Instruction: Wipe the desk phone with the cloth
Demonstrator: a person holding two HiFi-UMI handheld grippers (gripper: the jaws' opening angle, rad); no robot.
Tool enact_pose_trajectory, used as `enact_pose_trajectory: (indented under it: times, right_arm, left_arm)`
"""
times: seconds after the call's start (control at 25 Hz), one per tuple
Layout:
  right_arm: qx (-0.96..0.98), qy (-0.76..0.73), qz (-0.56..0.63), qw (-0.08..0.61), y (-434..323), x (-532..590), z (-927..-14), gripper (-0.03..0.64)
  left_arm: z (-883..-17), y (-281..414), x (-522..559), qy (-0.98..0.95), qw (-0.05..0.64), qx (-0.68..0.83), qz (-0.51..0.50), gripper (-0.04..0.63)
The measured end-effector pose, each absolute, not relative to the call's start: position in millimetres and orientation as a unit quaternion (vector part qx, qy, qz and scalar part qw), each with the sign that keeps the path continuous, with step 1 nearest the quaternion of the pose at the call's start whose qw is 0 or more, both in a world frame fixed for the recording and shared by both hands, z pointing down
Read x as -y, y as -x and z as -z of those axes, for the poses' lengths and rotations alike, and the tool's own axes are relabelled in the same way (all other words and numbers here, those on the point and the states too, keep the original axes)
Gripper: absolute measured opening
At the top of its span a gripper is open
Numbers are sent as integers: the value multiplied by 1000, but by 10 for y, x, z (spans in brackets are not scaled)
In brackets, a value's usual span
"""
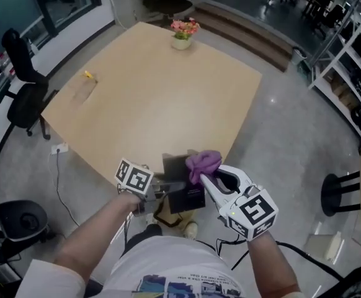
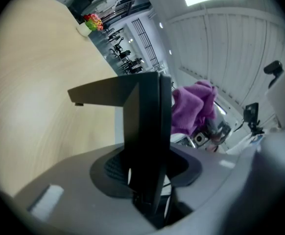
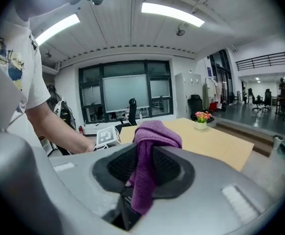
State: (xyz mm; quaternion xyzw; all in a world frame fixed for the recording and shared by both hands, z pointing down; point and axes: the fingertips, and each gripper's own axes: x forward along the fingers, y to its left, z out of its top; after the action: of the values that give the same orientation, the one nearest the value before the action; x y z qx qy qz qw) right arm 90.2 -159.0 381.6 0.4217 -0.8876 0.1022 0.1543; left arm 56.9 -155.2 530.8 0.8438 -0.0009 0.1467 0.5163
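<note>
My left gripper (image 1: 170,185) is shut on the black desk phone (image 1: 190,197) and holds it in the air at the table's near edge. In the left gripper view the phone (image 2: 145,131) stands on edge between the jaws of that gripper (image 2: 145,182), a flat part jutting to the left. My right gripper (image 1: 200,176) is shut on a purple cloth (image 1: 204,162), which lies against the phone's upper right corner. The cloth (image 3: 147,155) hangs bunched between the jaws of the right gripper (image 3: 141,176), and it shows again behind the phone as a purple cloth (image 2: 194,104).
A light wooden table (image 1: 155,92) spreads ahead, with a flower pot (image 1: 181,35) at its far edge and a small yellow item (image 1: 89,75) at the left. A black office chair (image 1: 22,73) stands left, a black stool (image 1: 342,188) right, shelving at the far right.
</note>
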Motion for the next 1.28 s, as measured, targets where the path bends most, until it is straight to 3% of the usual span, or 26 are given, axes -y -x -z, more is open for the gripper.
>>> enact_pose_trajectory:
  times: [0.4, 0.84, 1.28]
  right_arm:
    - [912, -337, -140, 189, -581, 1298, -4312, 91]
    - [905, -288, -172, 263, -707, 592, -4847, 91]
    - [921, -337, -68, 183, -677, 1416, -3796, 91]
  left_arm:
    - [-5203, -358, 1483, -850, 511, 37, -123, 181]
    - [-5031, -332, 1511, -852, 513, 60, -88, 179]
    - [-5011, -402, 1382, -859, 499, 44, -107, 179]
